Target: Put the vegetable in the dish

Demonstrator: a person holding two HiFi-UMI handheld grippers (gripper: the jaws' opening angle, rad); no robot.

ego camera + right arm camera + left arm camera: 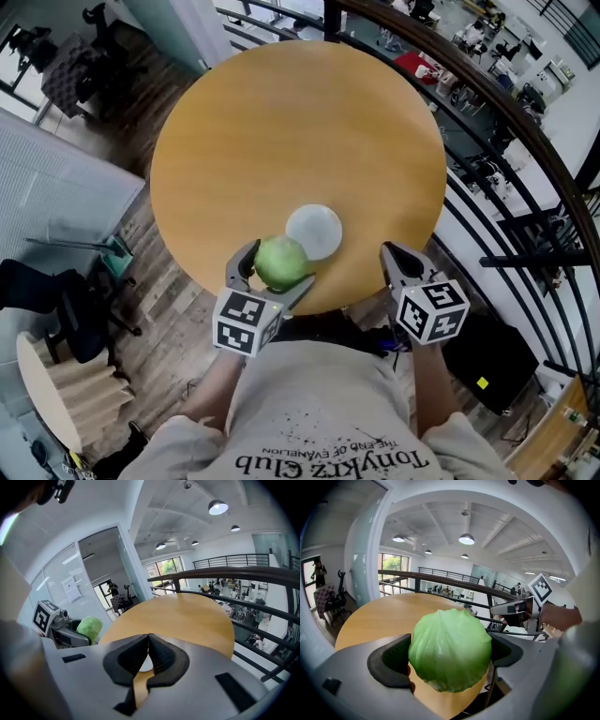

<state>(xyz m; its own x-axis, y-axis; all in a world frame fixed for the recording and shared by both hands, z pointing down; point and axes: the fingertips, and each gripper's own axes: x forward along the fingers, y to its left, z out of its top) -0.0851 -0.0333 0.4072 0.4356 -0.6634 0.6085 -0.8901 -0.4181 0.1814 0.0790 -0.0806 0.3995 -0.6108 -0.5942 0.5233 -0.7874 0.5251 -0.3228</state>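
Note:
A round green cabbage (280, 262) is clamped between the jaws of my left gripper (272, 272), held just above the near edge of the round wooden table (281, 141). In the left gripper view the cabbage (450, 649) fills the space between both jaws. A small white dish (314, 231) lies on the table right beside the cabbage, up and to its right. My right gripper (398, 261) hangs at the table's near right edge, jaws pressed together with nothing in them. From the right gripper view (148, 654) the cabbage (90, 627) shows at the left, and a sliver of the dish (146, 663) behind the jaws.
A dark curved railing (487, 103) runs close along the table's right and far side, with a drop to a lower floor beyond. An office chair (56, 309) and a small round side table (52, 394) stand on the wood floor at the left.

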